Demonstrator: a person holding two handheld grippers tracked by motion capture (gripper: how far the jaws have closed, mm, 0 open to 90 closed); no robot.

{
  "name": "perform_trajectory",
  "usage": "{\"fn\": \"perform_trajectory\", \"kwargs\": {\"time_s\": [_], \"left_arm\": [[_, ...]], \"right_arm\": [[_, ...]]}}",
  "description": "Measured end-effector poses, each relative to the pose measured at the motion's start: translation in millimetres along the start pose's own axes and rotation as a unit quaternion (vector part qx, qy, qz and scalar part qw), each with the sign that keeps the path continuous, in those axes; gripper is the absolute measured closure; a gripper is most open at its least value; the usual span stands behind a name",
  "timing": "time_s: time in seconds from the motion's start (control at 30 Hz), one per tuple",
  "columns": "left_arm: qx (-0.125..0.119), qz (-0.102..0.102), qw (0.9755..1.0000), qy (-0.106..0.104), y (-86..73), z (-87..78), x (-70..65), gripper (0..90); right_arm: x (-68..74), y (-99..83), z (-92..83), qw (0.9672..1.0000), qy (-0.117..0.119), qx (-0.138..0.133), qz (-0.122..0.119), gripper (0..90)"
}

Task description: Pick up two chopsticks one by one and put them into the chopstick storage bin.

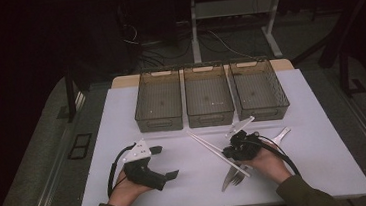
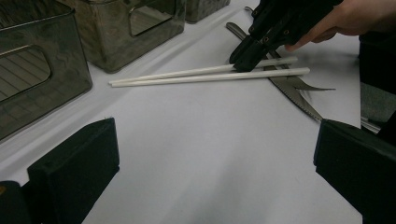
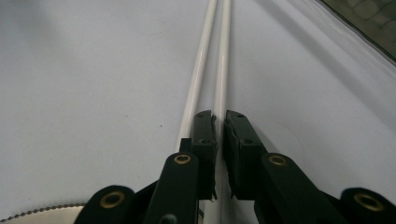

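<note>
White table | two slim white chopsticks (parallel) | right tongs seemingly clenched on one | left tongs released

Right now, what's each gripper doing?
Left gripper: open, holding nothing.
Right gripper: shut on one white chopstick of the pair.

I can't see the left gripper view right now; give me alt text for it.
The right gripper, in a hand, closes on one of two white chopsticks that lie across a serrated knife on the white table. The left gripper stands open in front, with dark mesh baskets at upper left.
</note>
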State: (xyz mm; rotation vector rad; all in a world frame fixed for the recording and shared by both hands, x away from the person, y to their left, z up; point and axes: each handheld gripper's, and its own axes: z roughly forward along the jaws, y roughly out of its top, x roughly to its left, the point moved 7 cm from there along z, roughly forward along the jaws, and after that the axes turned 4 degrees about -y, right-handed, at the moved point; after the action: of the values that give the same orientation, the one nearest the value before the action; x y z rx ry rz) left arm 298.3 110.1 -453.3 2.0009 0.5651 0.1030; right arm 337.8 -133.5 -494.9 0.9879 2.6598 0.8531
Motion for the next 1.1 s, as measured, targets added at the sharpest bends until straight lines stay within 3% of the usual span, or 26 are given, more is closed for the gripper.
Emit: {"fn": "perform_trajectory", "kwargs": {"time_s": [0.67, 1.1], "left_arm": [[-0.003, 0.0, 1.0, -0.001, 0.2, -0.3, -0.6, 0.0], [-0.005, 0.0, 1.0, -0.002, 0.4, -1.5, -0.2, 0.0]], "right_arm": [[-2.8, -0.9, -1.5, 1.0, -0.003, -0.003, 0.009, 84.1], [-9.5, 1.6, -15.7, 0.9997, 0.006, -0.019, 0.016, 84.1]]}}
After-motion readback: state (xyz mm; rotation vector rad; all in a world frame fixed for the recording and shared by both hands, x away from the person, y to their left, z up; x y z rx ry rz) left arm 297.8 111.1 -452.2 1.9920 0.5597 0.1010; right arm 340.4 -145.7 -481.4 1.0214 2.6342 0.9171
